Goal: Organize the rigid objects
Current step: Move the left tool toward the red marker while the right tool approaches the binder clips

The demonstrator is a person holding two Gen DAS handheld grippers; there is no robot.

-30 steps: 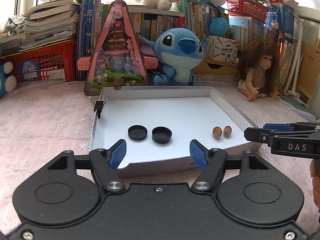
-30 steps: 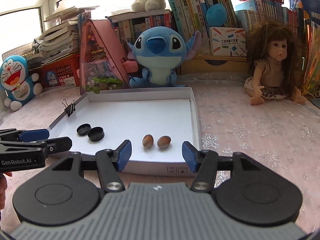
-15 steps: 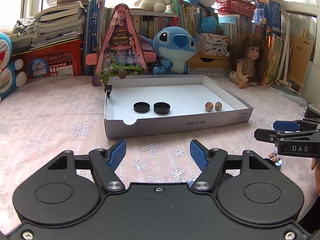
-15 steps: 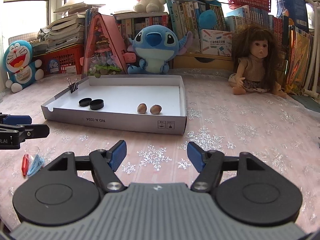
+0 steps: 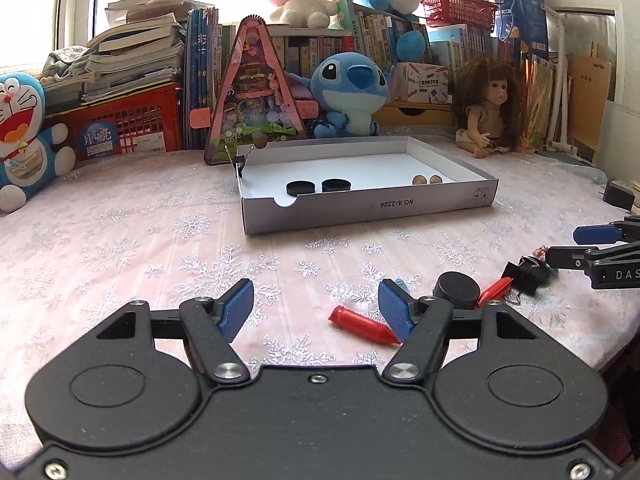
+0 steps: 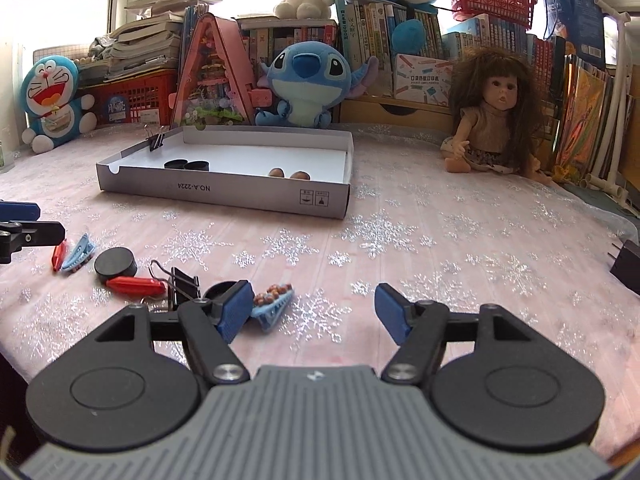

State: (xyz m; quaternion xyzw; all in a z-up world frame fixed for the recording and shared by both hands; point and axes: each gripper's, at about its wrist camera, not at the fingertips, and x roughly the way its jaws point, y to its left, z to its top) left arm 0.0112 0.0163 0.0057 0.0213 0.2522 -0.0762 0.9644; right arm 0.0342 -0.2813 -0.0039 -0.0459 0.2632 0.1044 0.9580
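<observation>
Both hand-held grippers, left [image 5: 316, 310] and right [image 6: 314, 312], are hovering spread and empty near the cardboard tray [image 5: 360, 210], over scattered clips and caps on the table [image 5: 120, 248].

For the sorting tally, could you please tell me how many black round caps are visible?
4: two side by side in the box, one on the cloth, one partly hidden behind the right gripper's left finger.

Obstructed and cut-off items

Right hand-held gripper [image 6: 314, 307] covers part of the black binder clip [image 6: 185, 283] and blue hair clip [image 6: 273, 307]; black adapter [image 6: 628, 266] cut by frame edge.
</observation>
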